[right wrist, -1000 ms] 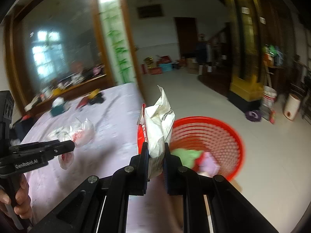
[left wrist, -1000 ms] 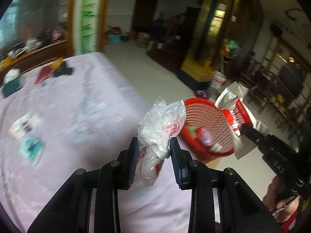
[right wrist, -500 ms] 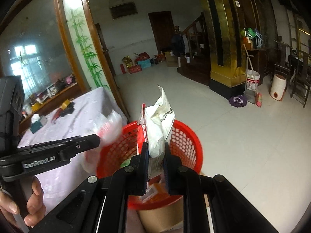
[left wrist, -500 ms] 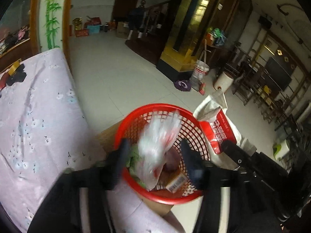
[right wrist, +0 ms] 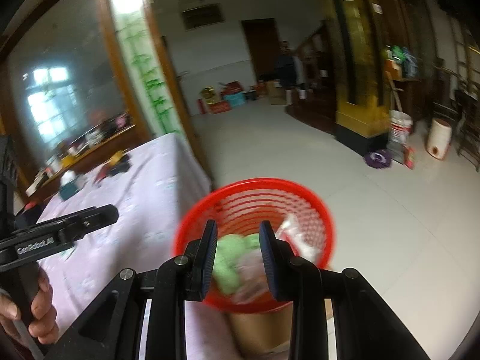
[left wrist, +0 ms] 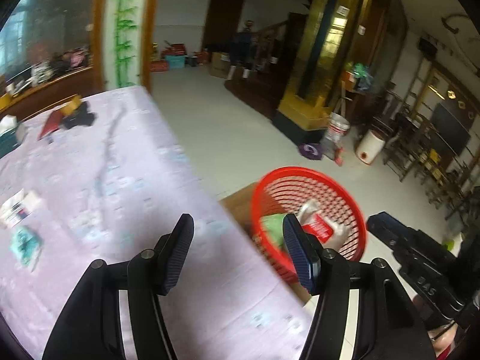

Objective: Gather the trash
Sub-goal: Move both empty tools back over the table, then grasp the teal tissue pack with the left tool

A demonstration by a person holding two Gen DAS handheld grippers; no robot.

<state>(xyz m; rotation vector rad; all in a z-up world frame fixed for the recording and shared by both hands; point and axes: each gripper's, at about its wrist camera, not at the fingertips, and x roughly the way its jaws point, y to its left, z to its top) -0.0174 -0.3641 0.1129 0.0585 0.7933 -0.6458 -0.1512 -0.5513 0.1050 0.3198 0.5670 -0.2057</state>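
Trash in the red basket, both tools empty

Trash lies inside the red basket [right wrist: 325, 228]: a green crumpled piece [right wrist: 231, 258], a pale clear plastic bag [right wrist: 255, 273] and a white-and-red wrapper [left wrist: 319, 226], all blurred. The basket sits on a brown cardboard box [right wrist: 261, 330] just beside the near right edge of the bench [left wrist: 126, 186], which carries a pale lilac flowered cloth.

The left hand-held gripper [left wrist: 238, 250] has its jaws wide apart with nothing between them; it is over the bench edge, its right finger in front of the basket's left rim. The right hand-held gripper [right wrist: 238, 256] also stands parted and holds nothing, right above the basket's mouth.

In the right wrist view the person's left hand [right wrist: 28, 309] grips the handle of the other tool at the near left.

On the far left of the bench lie a teal box [right wrist: 69, 190], a red flat item [left wrist: 49, 123] and a dark bundle [left wrist: 79, 118]; nearer on the left are a white printed packet [left wrist: 19, 207] and a teal packet [left wrist: 25, 240].

A white bucket [left wrist: 337, 129] and a purple cloth [left wrist: 310, 151] are on the tiled floor [left wrist: 240, 138] at the far right
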